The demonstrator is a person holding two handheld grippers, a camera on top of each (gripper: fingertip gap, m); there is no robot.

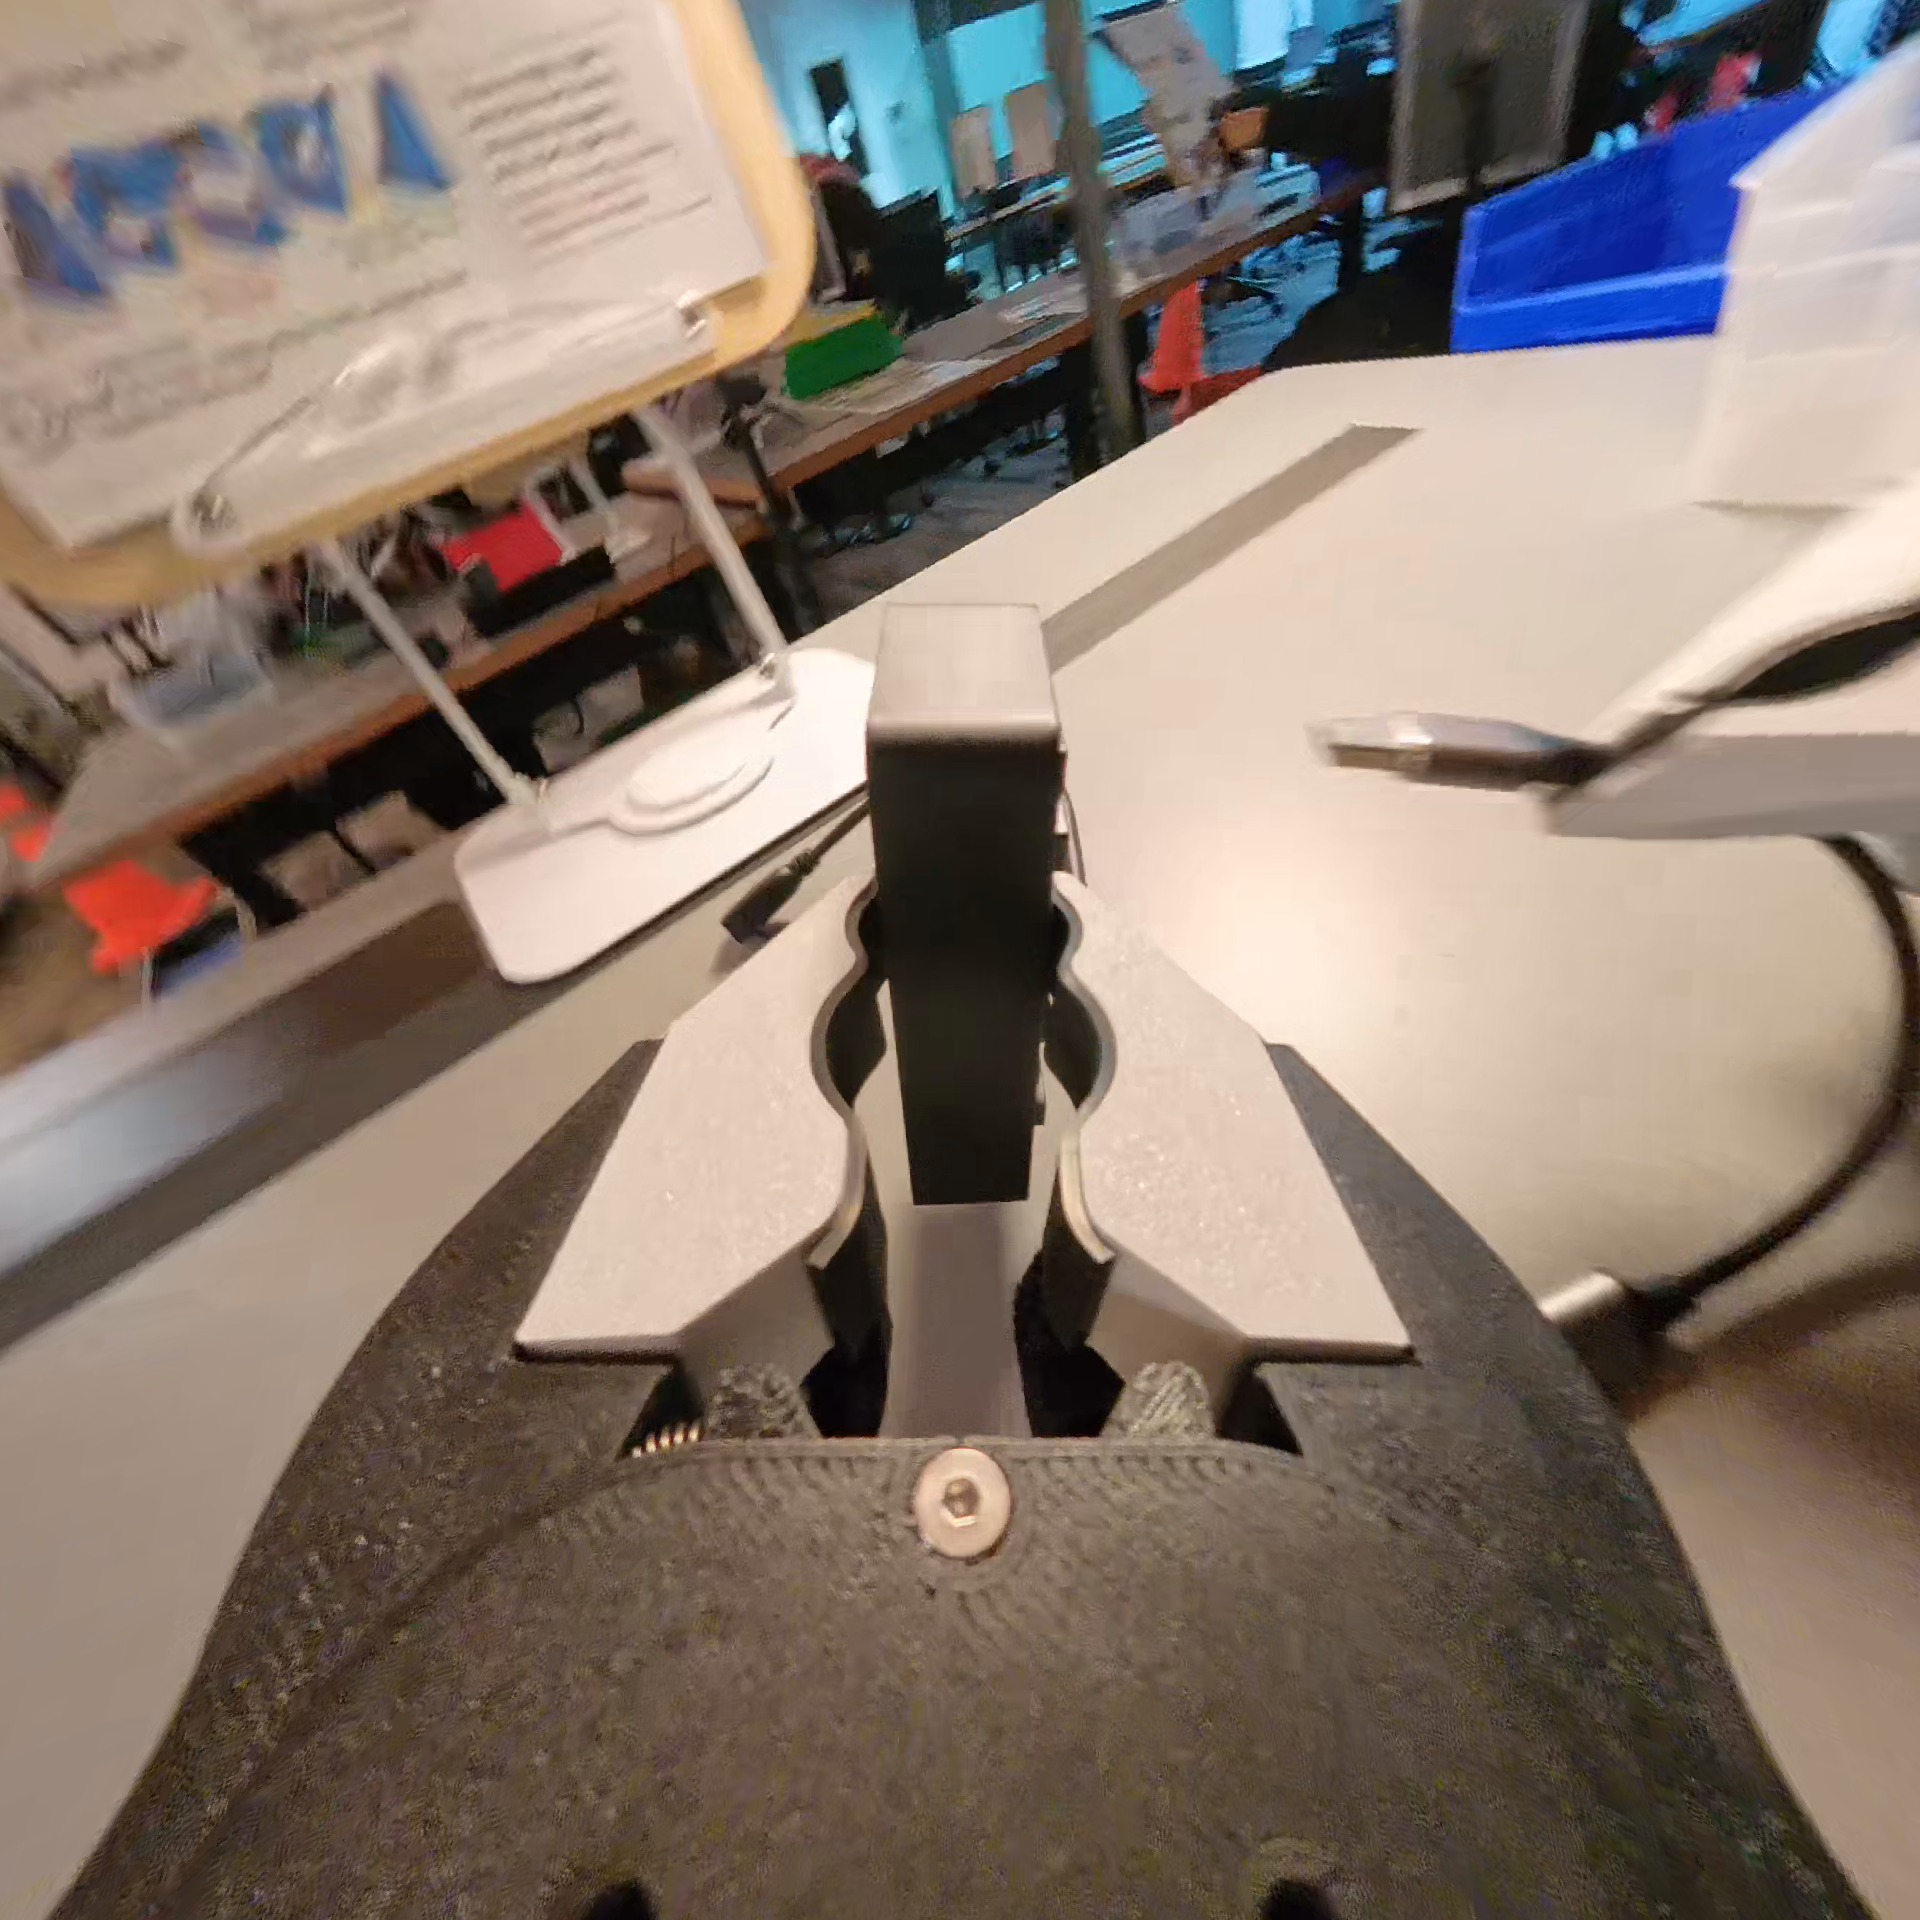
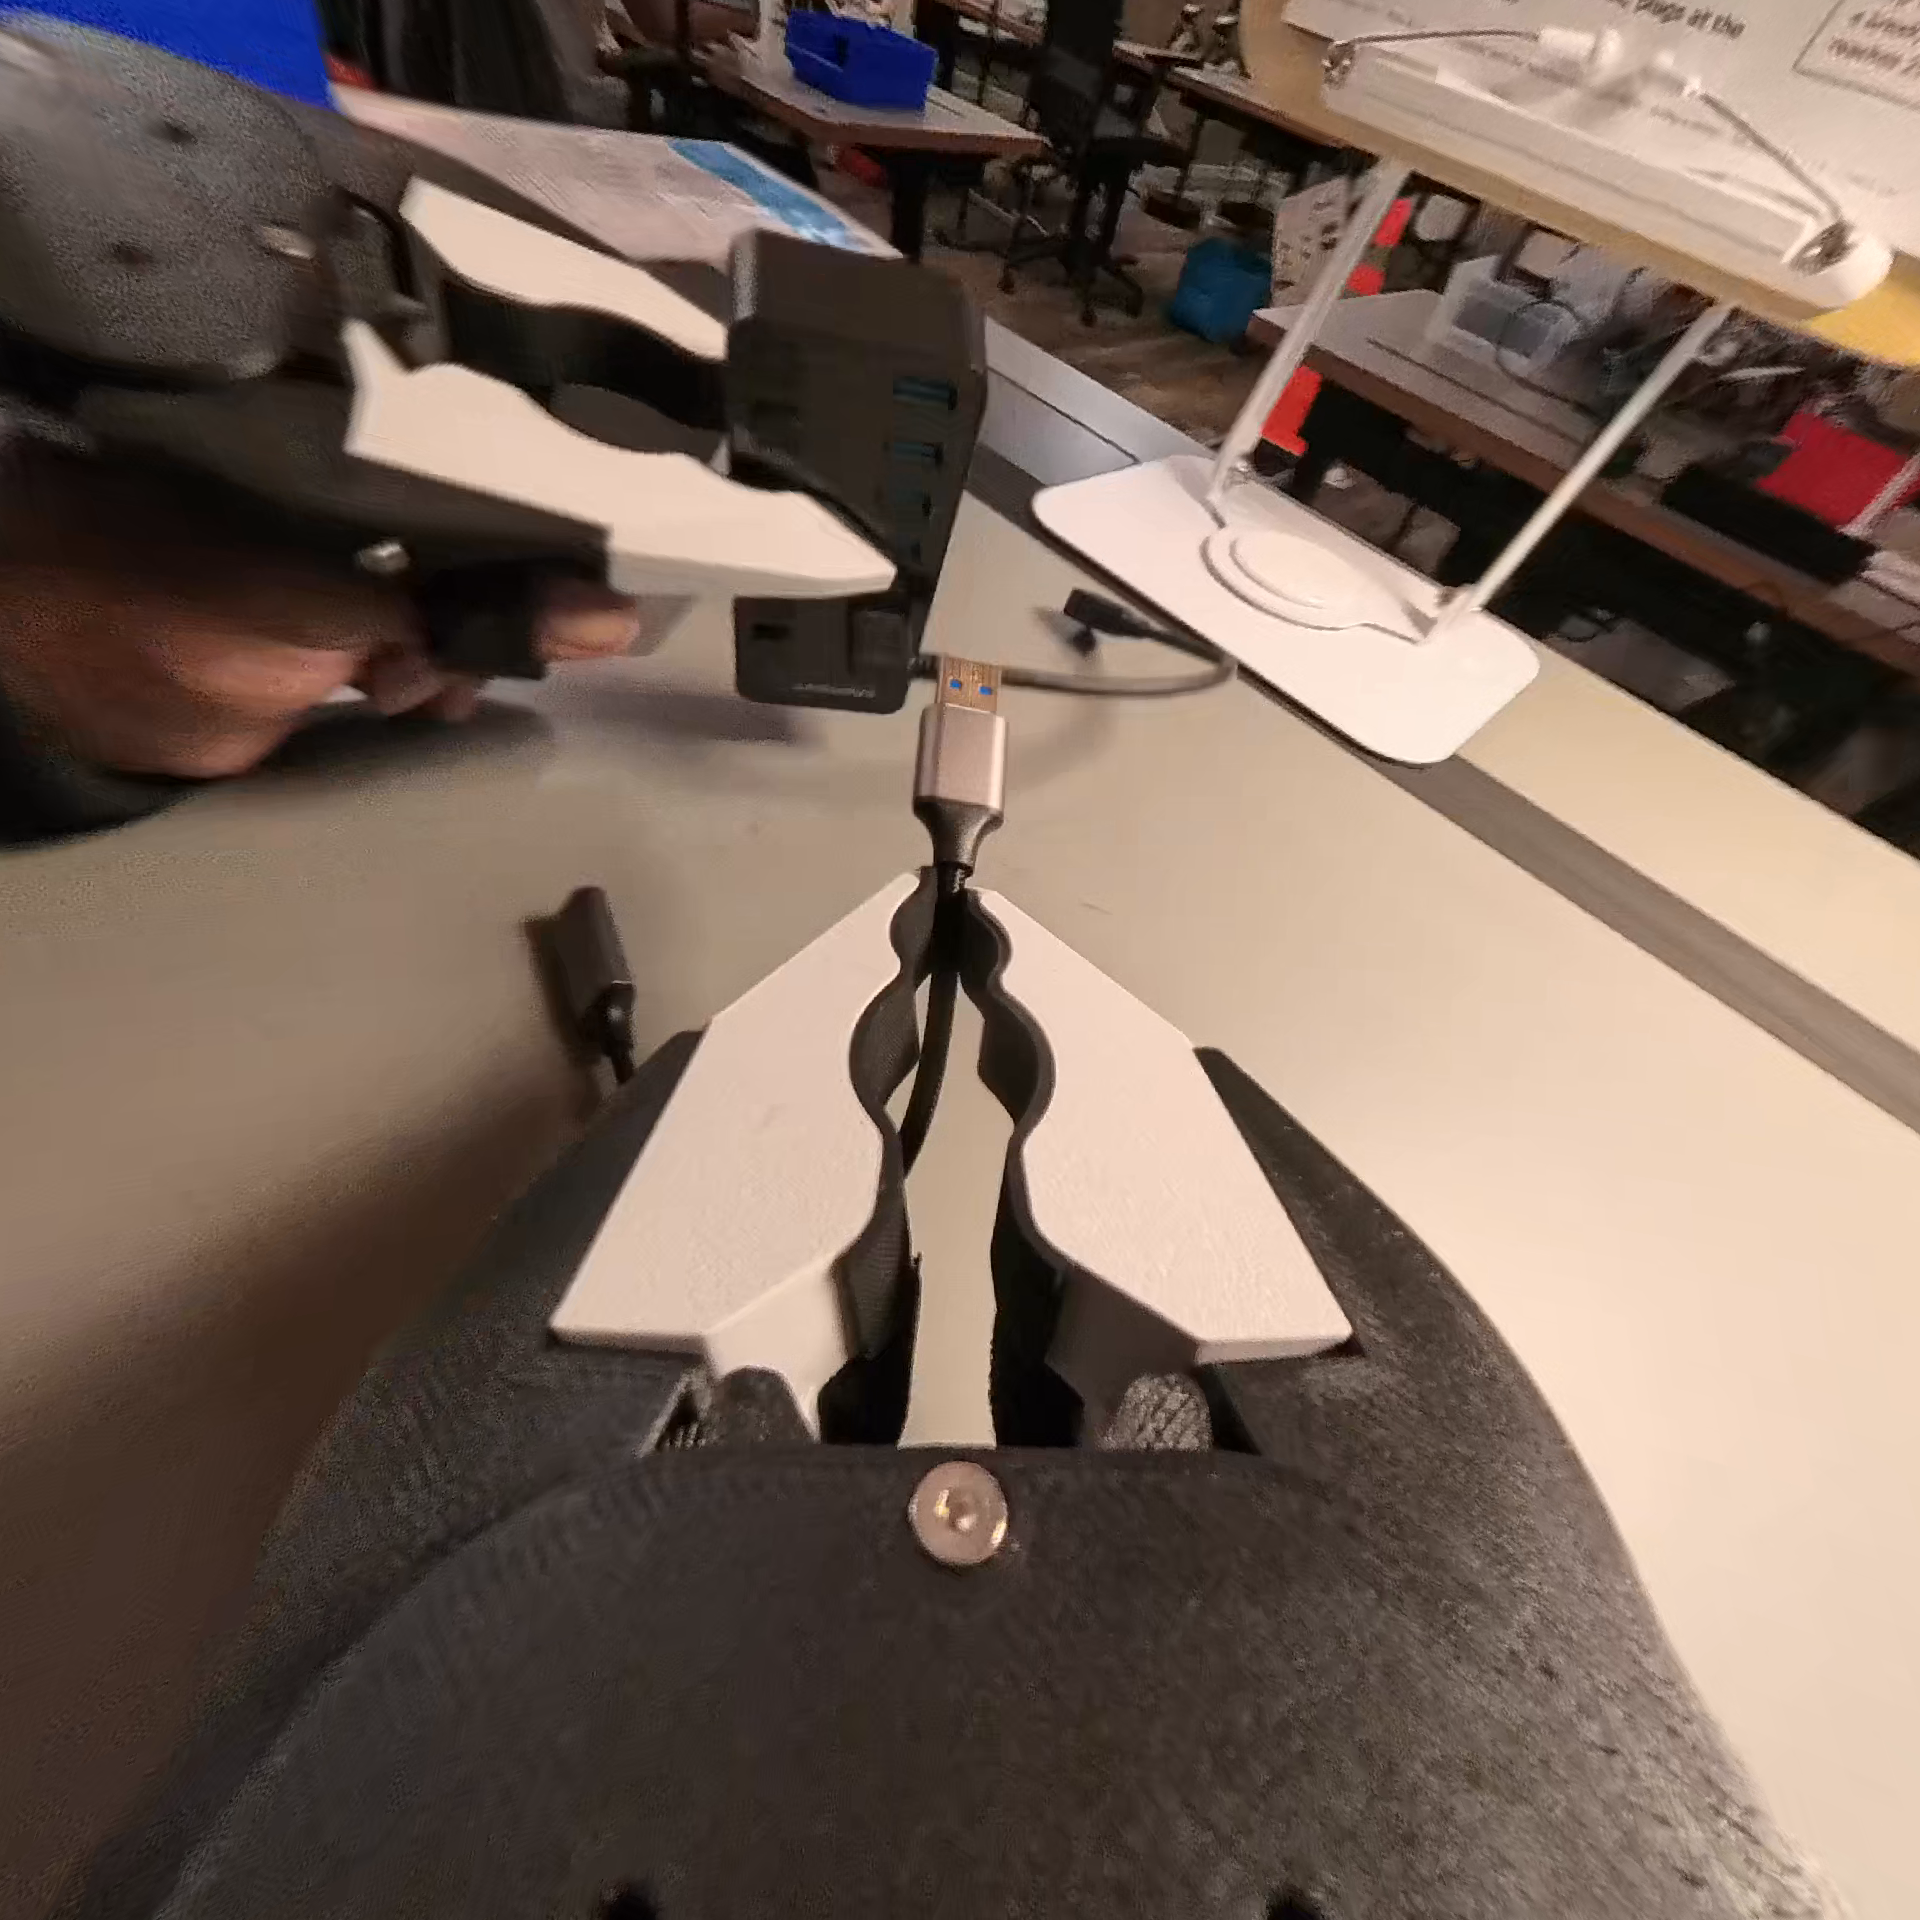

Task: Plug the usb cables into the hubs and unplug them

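hub (image 2: 852, 468) sits clamped in the left gripper (image 1: 961, 914), lifted clear of the table (image 1: 1351, 987), its long axis running straight out along the fingers and past their tips. in the right wrist view it shows up and to the left of the right gripper (image 2: 951, 883), standing roughly upright, with a column of blue ports down the face turned toward the plug.

the right gripper is closed tight on the black cable (image 2: 930, 1049), pinching it just behind the plug (image 2: 961, 743), so the silver plug juts forward beyond the tips. the plug's long axis follows the right fingers, tip pointing ahead. its metal end is just beside the hub's lower corner, not in any port as far as i can tell.

the coming move looks like a turn on lining up the plug's axis with a port: the ports lie above and left of the plug tip, so the right gripper needs to rise and swing left, or the left needs to lower the hub. both are about equally near.

a second cable end (image 2: 587, 971) lies on the table left of the right gripper.
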